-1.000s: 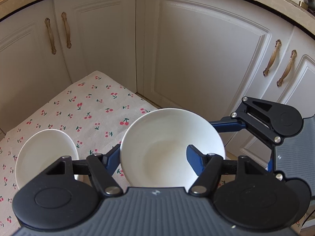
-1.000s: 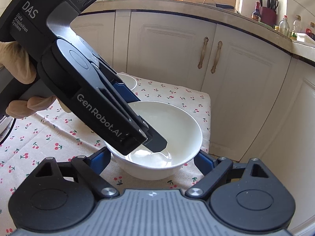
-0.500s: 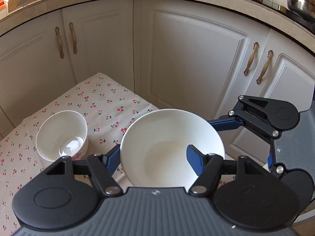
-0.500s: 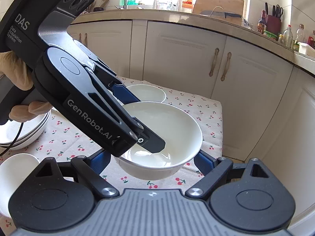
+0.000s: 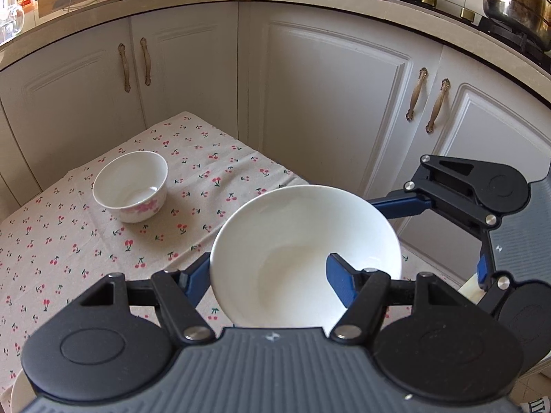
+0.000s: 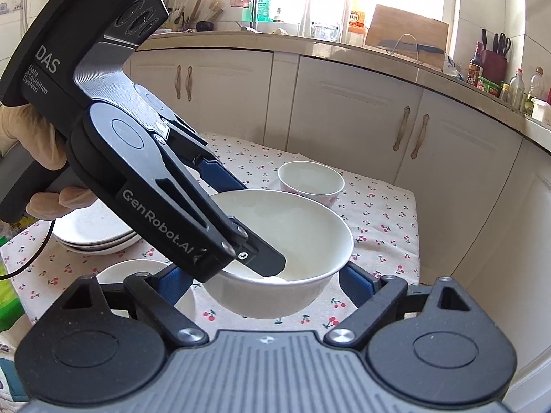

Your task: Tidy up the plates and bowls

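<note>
Your large plain white ceramic bowl [image 5: 292, 251] hangs above the tabletop [image 5: 69, 234], over its cherry-print cloth near the edge. Your left gripper [image 5: 267, 277] pinches the bowl's wall, one finger inside, one outside. Your right gripper [image 6: 261, 284] cups it from outside, jaws wide against both flanks. Beyond it a small white bowl with pink flowers [image 5: 131, 186] stands on the cloth; stacked white plates [image 6: 93, 230] sit left.

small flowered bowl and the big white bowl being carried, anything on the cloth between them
No. In the left wrist view, only bare cherry-print tablecloth lies between the small flowered bowl and the big white bowl; the right wrist view shows nothing there either.
</note>
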`<state>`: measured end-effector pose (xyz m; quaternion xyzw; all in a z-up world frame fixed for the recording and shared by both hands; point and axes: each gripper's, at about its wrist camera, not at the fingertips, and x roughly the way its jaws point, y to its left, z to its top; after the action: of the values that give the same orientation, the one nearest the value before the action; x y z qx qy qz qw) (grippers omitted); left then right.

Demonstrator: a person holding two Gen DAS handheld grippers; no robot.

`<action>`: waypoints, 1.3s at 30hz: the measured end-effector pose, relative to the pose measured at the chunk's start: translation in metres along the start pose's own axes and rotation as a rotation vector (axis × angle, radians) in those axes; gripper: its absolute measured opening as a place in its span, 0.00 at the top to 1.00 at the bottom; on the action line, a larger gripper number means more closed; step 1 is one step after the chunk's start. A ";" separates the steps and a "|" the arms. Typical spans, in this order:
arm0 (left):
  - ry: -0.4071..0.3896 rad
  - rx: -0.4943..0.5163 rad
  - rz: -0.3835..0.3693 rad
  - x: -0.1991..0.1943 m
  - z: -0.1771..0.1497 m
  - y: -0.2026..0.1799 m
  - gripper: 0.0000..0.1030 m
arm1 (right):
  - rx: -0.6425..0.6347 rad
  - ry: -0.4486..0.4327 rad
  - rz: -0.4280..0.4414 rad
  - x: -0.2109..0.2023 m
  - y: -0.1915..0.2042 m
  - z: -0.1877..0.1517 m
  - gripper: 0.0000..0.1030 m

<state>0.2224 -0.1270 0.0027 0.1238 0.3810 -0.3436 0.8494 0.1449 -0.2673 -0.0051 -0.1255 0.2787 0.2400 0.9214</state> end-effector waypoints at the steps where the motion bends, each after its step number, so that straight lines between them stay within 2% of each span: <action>1: 0.002 0.000 0.001 -0.004 -0.004 -0.001 0.33 | -0.006 -0.002 0.002 -0.002 0.004 -0.001 0.09; 18: 0.018 -0.038 0.037 -0.035 -0.052 0.002 0.32 | -0.033 0.003 0.070 -0.013 0.056 -0.011 0.09; 39: 0.073 -0.043 0.048 -0.032 -0.078 0.004 0.32 | -0.002 0.072 0.131 0.008 0.074 -0.031 0.09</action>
<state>0.1661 -0.0713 -0.0275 0.1270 0.4160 -0.3100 0.8454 0.0989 -0.2130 -0.0422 -0.1165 0.3192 0.2952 0.8930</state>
